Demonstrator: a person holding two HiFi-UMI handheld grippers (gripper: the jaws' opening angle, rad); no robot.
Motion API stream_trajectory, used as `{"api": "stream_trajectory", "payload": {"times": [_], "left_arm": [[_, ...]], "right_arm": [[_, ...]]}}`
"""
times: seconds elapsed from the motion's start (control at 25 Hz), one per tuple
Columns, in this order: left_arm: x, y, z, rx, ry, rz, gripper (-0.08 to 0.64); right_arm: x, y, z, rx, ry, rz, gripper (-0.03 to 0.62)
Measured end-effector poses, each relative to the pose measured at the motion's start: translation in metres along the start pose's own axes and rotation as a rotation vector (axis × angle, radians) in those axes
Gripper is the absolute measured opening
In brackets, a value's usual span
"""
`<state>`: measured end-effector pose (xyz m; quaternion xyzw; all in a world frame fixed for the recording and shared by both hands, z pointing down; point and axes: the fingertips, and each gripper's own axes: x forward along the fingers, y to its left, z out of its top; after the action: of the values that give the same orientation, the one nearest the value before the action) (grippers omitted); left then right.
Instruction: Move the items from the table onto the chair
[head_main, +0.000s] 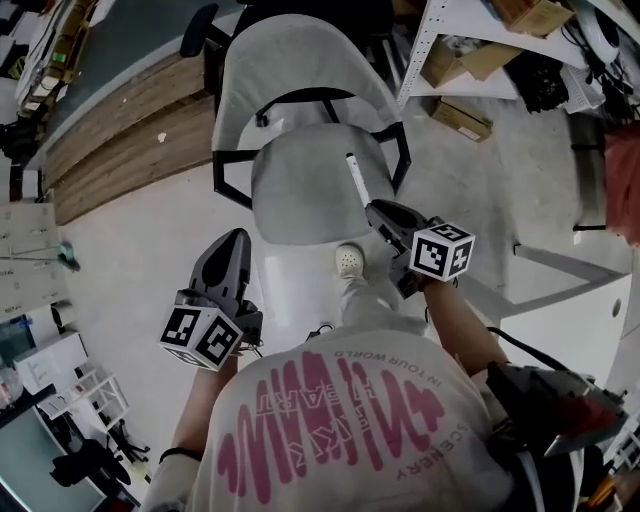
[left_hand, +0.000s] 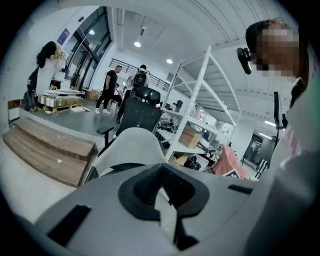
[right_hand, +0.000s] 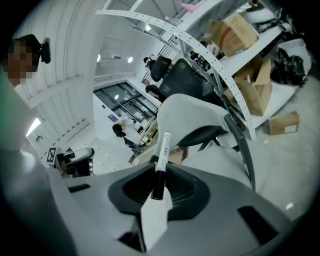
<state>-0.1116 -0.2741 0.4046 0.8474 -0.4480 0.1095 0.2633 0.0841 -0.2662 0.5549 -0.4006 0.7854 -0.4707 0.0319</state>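
A grey-white chair stands in front of me, its seat below its curved backrest. My right gripper is shut on a white marker with a black cap end. The marker sticks out past the jaws over the right side of the seat. In the right gripper view the marker rises from the closed jaws towards the chair's backrest. My left gripper hangs left of the seat's front corner, shut, with nothing in it. In the left gripper view its jaws point at the chair's backrest.
A wooden stepped platform lies left of the chair. White shelving with cardboard boxes stands at the right, a black office chair behind. A white table is at my right. People stand far off.
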Motion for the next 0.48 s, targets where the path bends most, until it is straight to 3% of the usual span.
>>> {"api": "stream_trajectory", "payload": {"times": [0.16,0.28,0.48], "left_arm": [[0.011,0.004,-0.016,-0.104,0.059,-0.007,0.009],[0.019,0.010,-0.036,-0.107,0.096,0.016,0.010],[0.014,0.030,-0.063,-0.159,0.159,0.066,0.009]], "right_arm": [[0.024,-0.025,-0.028,0.110,0.043,-0.047,0.074],[0.043,-0.054,-0.047,0.186,0.095,-0.115,0.074],[0.068,-0.090,-0.074,0.120,0.228,-0.218,0.074]]}}
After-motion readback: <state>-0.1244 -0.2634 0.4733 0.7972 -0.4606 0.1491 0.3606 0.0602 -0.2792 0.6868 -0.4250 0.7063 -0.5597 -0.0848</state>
